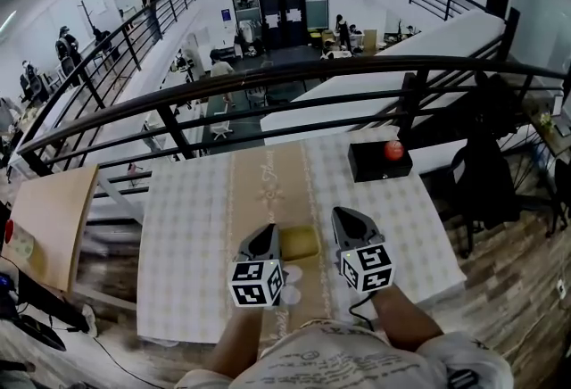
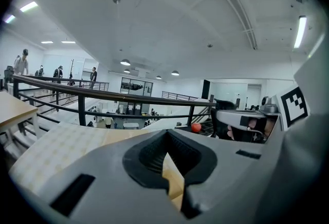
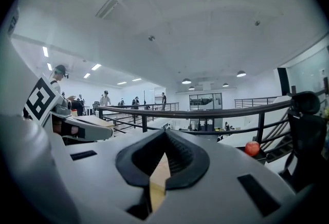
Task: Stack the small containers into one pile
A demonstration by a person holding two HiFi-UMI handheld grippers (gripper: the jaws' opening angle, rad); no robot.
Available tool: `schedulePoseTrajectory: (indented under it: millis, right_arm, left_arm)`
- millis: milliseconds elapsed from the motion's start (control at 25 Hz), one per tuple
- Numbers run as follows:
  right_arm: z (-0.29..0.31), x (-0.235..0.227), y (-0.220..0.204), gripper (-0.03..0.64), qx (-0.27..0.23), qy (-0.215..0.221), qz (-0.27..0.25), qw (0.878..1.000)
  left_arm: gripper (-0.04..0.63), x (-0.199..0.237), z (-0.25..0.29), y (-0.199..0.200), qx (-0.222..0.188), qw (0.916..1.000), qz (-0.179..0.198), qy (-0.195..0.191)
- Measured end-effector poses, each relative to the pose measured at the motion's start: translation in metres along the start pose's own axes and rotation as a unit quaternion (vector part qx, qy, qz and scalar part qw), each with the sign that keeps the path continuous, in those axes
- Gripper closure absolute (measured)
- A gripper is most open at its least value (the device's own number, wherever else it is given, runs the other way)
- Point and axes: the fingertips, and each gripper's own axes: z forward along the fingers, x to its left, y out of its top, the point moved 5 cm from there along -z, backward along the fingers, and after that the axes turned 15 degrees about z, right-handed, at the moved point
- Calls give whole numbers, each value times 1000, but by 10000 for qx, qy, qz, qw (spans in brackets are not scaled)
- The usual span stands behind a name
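Note:
A shallow yellow container (image 1: 302,243) lies on the beige runner between my two grippers. Two small pale round containers (image 1: 292,275) sit just in front of it, partly hidden by the left gripper's marker cube. My left gripper (image 1: 265,232) hovers at the yellow container's left edge, with its jaws shut and nothing between them (image 2: 165,134). My right gripper (image 1: 344,214) is lifted to the right of the container, also shut and holding nothing (image 3: 165,136). Both point outward over the table, nearly level.
The table (image 1: 187,227) has a checkered cloth. A black box (image 1: 375,164) with a red apple (image 1: 393,150) stands at its far right. A dark railing (image 1: 294,75) runs behind the table over an open drop. A wooden table (image 1: 53,218) stands to the left.

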Motion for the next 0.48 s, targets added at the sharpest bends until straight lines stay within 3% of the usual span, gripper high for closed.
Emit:
schedulePoseTrajectory:
  millis: [480]
  right_arm:
    - [-1,3,-6,615,97,-23,8,9999]
  left_arm:
    - [589,1,-11,-2,7,9999,-90,113]
